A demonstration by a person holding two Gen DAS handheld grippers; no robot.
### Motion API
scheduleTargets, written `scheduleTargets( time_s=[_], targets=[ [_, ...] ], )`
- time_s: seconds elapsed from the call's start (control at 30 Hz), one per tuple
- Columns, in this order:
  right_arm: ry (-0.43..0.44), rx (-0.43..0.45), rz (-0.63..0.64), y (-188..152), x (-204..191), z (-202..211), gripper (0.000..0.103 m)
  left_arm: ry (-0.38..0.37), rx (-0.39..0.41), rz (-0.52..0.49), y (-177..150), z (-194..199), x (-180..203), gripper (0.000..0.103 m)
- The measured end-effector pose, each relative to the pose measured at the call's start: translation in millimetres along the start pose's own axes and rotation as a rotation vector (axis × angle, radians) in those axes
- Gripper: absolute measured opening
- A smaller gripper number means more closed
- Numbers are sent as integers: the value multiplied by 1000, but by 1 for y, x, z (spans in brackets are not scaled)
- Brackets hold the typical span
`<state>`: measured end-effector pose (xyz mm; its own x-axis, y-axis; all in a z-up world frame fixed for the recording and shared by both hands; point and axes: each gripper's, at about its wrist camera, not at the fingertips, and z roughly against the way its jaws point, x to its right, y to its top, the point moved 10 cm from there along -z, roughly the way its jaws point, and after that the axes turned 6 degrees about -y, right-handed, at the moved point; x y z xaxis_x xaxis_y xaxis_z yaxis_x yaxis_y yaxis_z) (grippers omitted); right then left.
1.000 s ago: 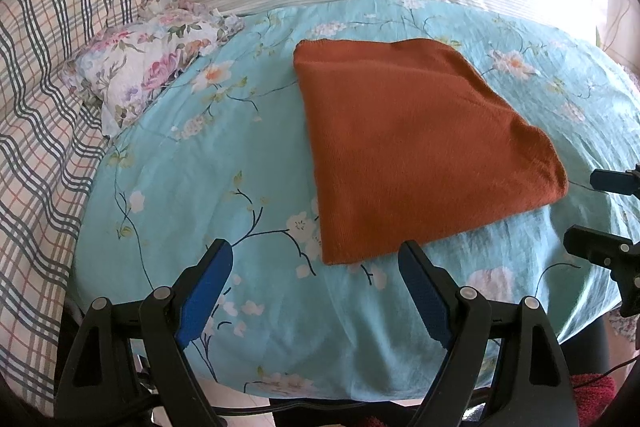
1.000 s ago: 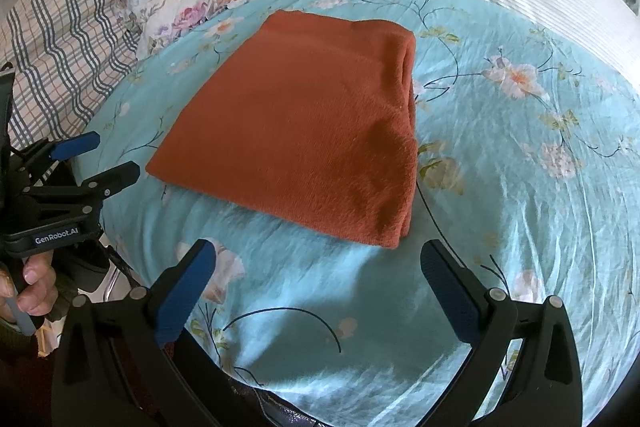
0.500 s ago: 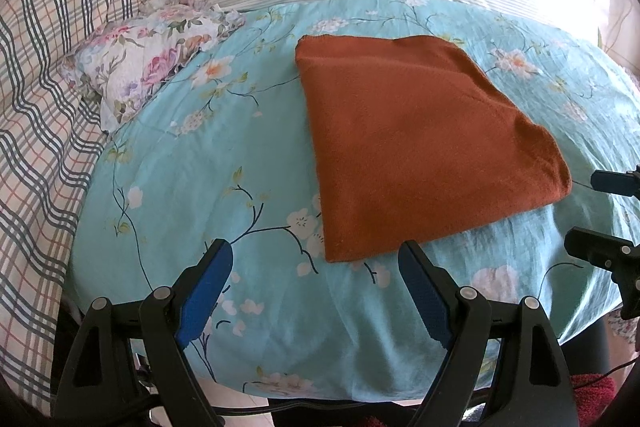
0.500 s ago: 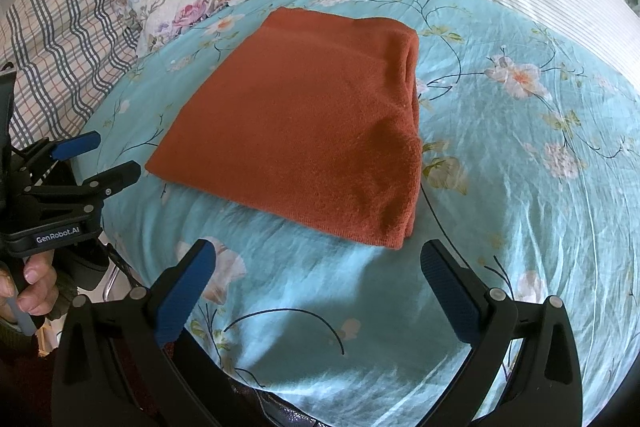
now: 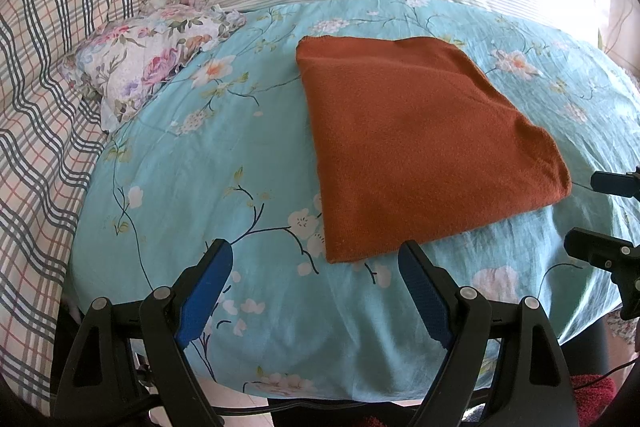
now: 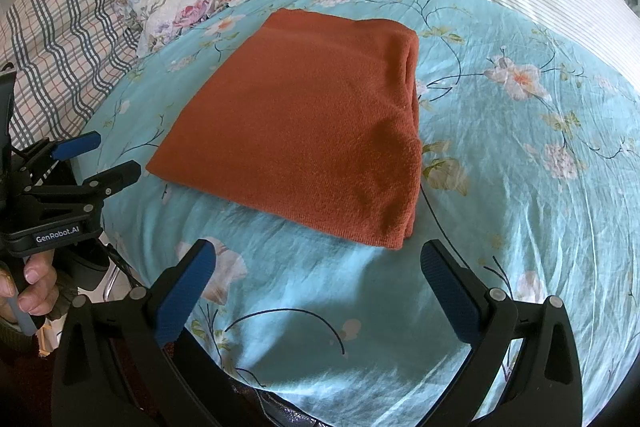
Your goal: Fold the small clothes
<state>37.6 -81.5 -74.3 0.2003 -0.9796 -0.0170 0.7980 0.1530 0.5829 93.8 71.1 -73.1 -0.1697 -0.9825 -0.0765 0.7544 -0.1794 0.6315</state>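
A: At the bottom of each frame, the left gripper and right gripper have their jaws wide apart, holding nothing.

B: Yes. The folded cloth lies flat at frame center on the sheet; the pillow is upper left.

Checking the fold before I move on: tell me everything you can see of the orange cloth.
The orange cloth is rust-coloured, with a fuzzy, terry-like knit surface and no print. It lies folded into a flat, roughly square stack on the teal floral sheet. Layered rounded folds show along its right side, thin edges along the near and left sides. The top is smooth except for a slight bump near the front right corner. Only the sheet touches it. The left gripper and right gripper hang short of its near edge, jaws open and empty.
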Motion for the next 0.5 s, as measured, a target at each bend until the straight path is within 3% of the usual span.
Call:
scheduleTargets(
  time_s=[0.5],
  targets=[
    [7, 4, -2, 0, -6, 2, 102, 4, 10, 10, 1, 4, 3, 85]
  ],
)
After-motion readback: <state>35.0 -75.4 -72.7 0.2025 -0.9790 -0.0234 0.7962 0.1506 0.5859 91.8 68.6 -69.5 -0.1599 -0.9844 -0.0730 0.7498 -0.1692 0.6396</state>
